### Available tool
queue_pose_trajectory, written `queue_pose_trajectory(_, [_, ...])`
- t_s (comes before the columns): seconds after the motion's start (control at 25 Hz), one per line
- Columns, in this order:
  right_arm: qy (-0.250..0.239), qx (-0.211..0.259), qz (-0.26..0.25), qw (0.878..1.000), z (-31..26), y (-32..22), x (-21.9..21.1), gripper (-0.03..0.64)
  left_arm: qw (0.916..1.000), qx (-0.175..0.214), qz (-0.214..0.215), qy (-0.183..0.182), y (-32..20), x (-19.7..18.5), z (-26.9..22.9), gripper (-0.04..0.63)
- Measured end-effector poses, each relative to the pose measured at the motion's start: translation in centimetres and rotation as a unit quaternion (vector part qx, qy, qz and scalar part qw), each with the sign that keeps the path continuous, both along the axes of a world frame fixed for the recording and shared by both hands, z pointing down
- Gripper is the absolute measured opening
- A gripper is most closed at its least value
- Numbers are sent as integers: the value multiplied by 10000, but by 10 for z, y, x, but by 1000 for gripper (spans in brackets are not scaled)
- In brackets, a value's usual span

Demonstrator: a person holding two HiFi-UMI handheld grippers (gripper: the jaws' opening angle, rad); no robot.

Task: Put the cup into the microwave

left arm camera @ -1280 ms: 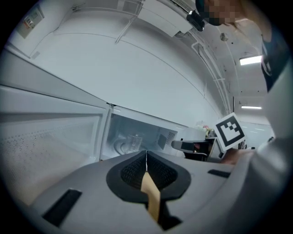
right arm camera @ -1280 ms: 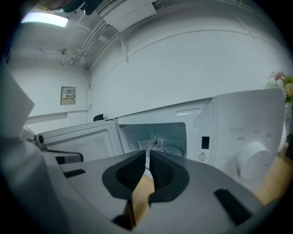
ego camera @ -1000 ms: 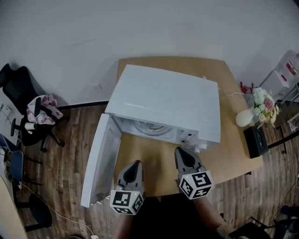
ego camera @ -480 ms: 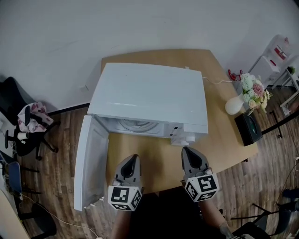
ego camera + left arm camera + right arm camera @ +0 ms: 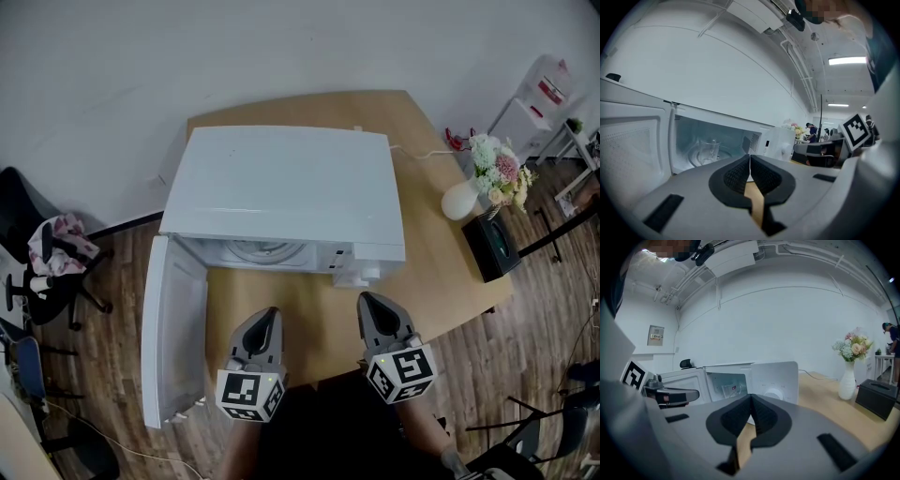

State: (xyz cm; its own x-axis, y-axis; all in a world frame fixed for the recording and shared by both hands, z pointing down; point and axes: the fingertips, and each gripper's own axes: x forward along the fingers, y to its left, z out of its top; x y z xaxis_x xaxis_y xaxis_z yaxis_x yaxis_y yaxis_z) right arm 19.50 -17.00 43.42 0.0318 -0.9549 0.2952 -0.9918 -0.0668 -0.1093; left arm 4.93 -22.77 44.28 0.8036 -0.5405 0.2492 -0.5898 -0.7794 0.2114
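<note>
The white microwave (image 5: 281, 183) stands on the wooden table (image 5: 441, 272) with its door (image 5: 173, 328) swung open to the left. A clear glass cup (image 5: 708, 149) sits upright on the turntable inside the cavity, and the right gripper view also catches the cup (image 5: 727, 390) through the opening. In the head view only the turntable's rim (image 5: 267, 251) shows. My left gripper (image 5: 265, 319) hovers over the table's front edge, facing the opening, shut and empty. My right gripper (image 5: 372, 305) is beside it, just short of the control panel (image 5: 773, 380), also shut with nothing in it.
A white vase of flowers (image 5: 487, 183) and a black box (image 5: 489, 247) stand at the table's right end. A cable (image 5: 422, 152) runs behind the microwave. An office chair (image 5: 42, 253) stands on the wooden floor to the left of the open door.
Both grippers have shifted to the right along the microwave's front, and the head view has swung with them. Their jaws stayed shut and the door stayed open.
</note>
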Motion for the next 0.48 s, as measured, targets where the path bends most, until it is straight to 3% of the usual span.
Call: queue_pose_trajectory(0.48, [-147, -146, -145, 9997, 10, -9, -11, -6, 10000, -53, -28, -54, -4, -2, 5, 6])
